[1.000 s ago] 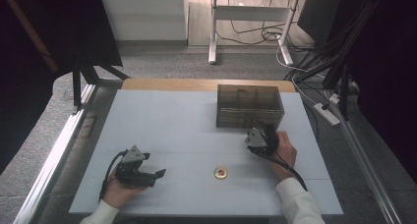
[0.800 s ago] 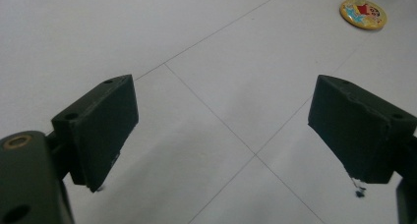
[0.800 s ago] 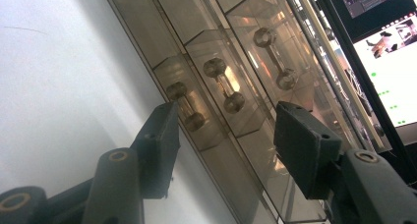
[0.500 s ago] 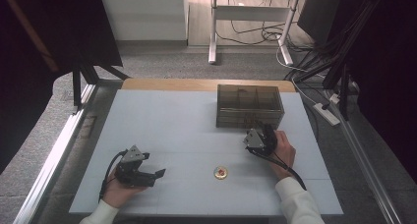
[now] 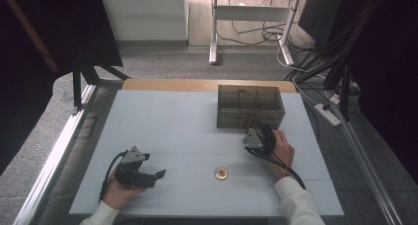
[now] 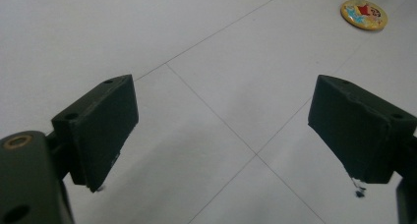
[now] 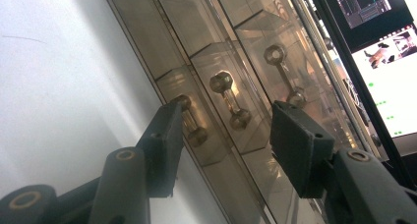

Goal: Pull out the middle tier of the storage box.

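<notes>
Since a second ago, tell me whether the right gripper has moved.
No. In the high view the right gripper stays at the same spot just in front of the drawer box; only its fingers have been closing slightly.

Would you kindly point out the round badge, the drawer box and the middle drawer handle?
Round badge [image 5: 221, 173], high view, its face.
Drawer box [image 5: 250, 117], high view, its front wall.
Middle drawer handle [image 7: 230, 100], right gripper view, its bar.

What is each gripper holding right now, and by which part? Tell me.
Nothing is held. The left gripper stands open over bare table. The right gripper, jaws just closing, brackets the middle brass handle of the smoky clear plastic drawer box without touching it.
</notes>
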`<state>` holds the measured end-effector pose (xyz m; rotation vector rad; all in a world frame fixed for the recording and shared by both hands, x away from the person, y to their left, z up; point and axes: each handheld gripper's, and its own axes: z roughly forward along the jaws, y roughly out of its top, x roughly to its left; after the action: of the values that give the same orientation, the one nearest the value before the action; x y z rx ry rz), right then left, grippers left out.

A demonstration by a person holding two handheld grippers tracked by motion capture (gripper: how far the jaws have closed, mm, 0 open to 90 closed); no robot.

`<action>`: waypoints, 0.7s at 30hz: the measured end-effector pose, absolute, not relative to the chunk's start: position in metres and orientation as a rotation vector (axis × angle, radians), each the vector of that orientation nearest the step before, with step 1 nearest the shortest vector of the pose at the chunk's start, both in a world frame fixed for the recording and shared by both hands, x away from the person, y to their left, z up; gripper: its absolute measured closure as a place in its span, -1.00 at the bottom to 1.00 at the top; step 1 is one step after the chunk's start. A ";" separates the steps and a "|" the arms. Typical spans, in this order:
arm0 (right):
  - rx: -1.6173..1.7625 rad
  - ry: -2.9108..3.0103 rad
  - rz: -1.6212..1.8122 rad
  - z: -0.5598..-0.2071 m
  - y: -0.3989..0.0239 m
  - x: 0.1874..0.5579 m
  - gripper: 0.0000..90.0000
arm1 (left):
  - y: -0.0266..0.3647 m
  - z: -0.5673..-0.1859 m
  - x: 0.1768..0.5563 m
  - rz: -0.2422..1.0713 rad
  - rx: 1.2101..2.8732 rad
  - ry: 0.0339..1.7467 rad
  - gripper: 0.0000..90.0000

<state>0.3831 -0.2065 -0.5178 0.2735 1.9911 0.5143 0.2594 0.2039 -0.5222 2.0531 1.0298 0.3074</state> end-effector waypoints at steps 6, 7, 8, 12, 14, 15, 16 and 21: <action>0.261 2.003 0.511 -0.519 -0.204 0.385 0.07 | 0.205 -0.522 0.258 0.313 2.049 1.034 -0.76; 0.263 1.996 0.512 -0.519 -0.203 0.386 0.08 | 0.205 -0.522 0.258 0.313 2.049 1.034 -0.76; 0.261 1.996 0.512 -0.519 -0.203 0.386 0.08 | 0.205 -0.522 0.258 0.314 2.050 1.035 -0.76; 0.255 1.991 0.510 -0.519 -0.202 0.388 0.10 | 0.206 -0.522 0.257 0.316 2.049 1.038 -0.76; 0.257 1.988 0.511 -0.520 -0.202 0.388 0.10 | 0.206 -0.522 0.257 0.318 2.048 1.039 -0.76; 0.262 1.988 0.508 -0.520 -0.202 0.388 0.13 | 0.206 -0.522 0.257 0.318 2.048 1.039 -0.76; 0.262 1.988 0.508 -0.520 -0.202 0.388 0.13 | 0.206 -0.522 0.257 0.318 2.049 1.039 -0.76; 0.265 1.990 0.501 -0.521 -0.203 0.390 0.15 | 0.206 -0.522 0.257 0.318 2.047 1.041 -0.76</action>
<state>0.3899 -0.2034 -0.5206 0.2649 1.9898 0.5005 0.2567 0.2063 -0.5217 2.0466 1.0406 0.3184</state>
